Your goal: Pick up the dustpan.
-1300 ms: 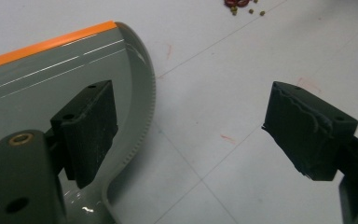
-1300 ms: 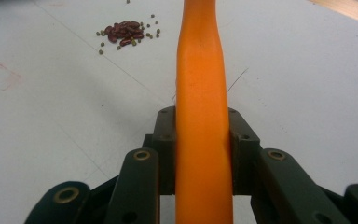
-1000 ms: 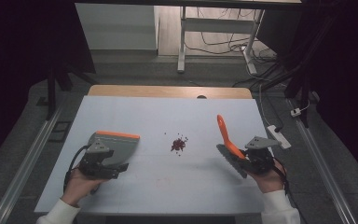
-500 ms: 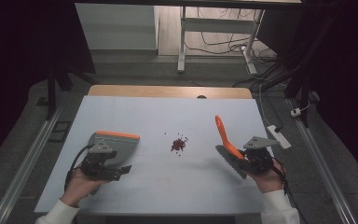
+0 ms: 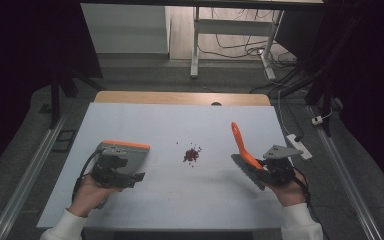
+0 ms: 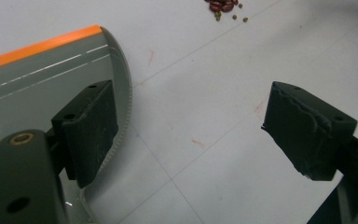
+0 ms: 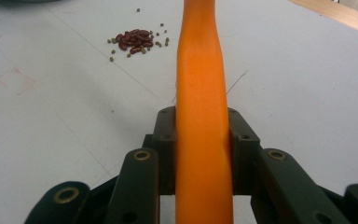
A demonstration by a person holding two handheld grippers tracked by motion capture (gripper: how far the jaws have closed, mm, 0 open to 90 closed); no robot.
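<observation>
Near the left edge of the white worktop [image 5: 180,205], the person's left hand [image 5: 87,192] holds the left tongs [image 6: 186,121] with the jaws spread wide. They grip nothing. In the left gripper view one jaw stands above the grey dustpan [image 6: 37,74] with its orange back rim, and the other jaw is over bare worktop. The dustpan lies flat, and its open lip points toward the middle of the worktop.

In the middle lies a small heap of red beans [image 5: 192,154] with some tiny green seeds scattered around it, well apart from both tools.

Toward the right edge, the right tongs [image 7: 200,135] are closed firmly on the orange handle of a hand brush [image 7: 200,70]. In the high view the handle rises tilted toward the far edge. The grey bristles [image 5: 247,172] are low at the worktop, but I cannot tell if they touch it.

Compared with one second ago, almost nothing has moved. The dustpan and the beans are at the same places, the brush has kept nearly the same tilt, and the left tongs have shifted only a little beside the dustpan. My judgement is that the work is to sweep the beans into the dustpan and that it has not started. The left tongs probably must first take the dustpan.
</observation>
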